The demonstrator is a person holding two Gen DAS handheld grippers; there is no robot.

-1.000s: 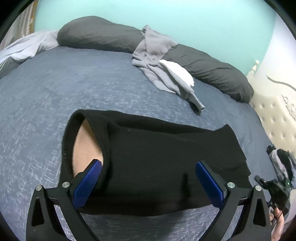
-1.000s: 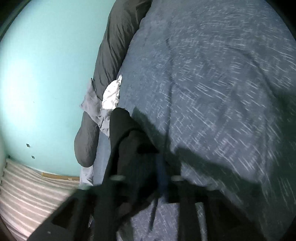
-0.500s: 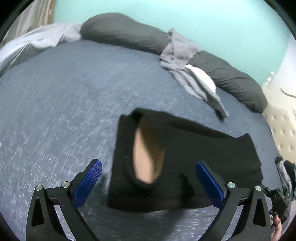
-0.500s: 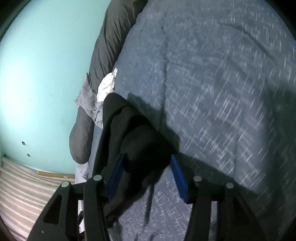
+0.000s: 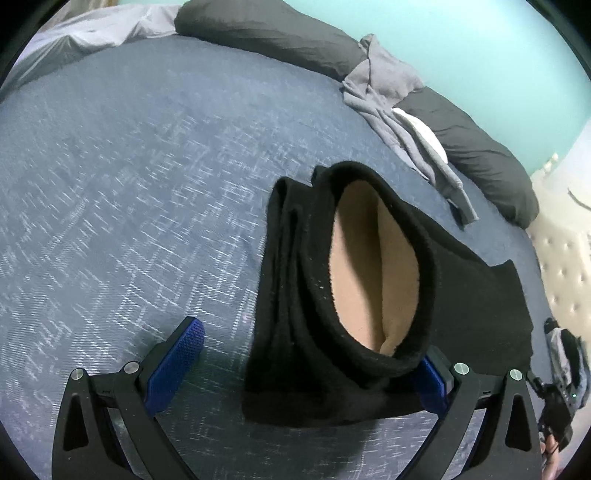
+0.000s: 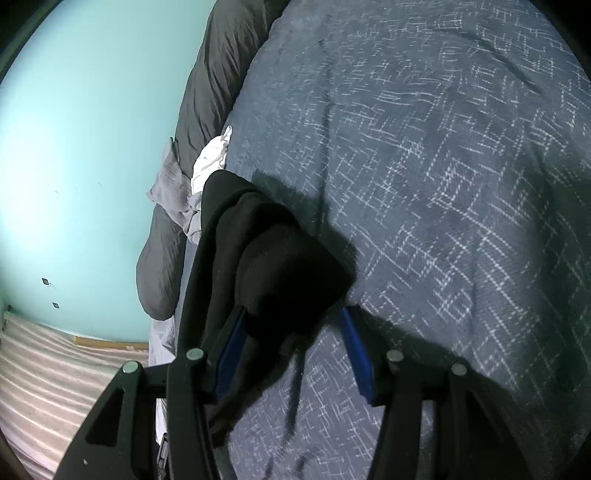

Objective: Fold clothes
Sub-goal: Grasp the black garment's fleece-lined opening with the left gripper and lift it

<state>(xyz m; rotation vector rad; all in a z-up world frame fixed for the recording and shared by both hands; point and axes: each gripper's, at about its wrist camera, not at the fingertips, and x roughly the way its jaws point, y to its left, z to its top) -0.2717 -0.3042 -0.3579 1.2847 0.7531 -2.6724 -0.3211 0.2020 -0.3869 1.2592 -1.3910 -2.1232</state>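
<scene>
A black garment (image 5: 465,295) with a tan lining (image 5: 369,266) lies folded on the blue patterned bedspread (image 5: 129,184). Its neck opening faces the camera. My left gripper (image 5: 301,365) is open; the garment's near edge lies between its fingers and covers most of the right pad. In the right wrist view the same garment (image 6: 280,266) bunches up between the blue pads of my right gripper (image 6: 295,350). That gripper stands partly open, with cloth draped against its left finger. The right gripper (image 5: 557,402) also shows at the left wrist view's far right edge.
A grey garment (image 5: 384,88) and a white one (image 5: 424,129) lie over long dark pillows (image 5: 266,33) at the far side, under a teal wall. A tufted headboard (image 5: 565,258) stands right. Light sheets (image 5: 92,26) are bunched at the far left.
My right gripper widened from nearly shut to partly open around the black cloth. The left wrist view swung left, so the garment now sits by the right finger with its neck opening toward me.
</scene>
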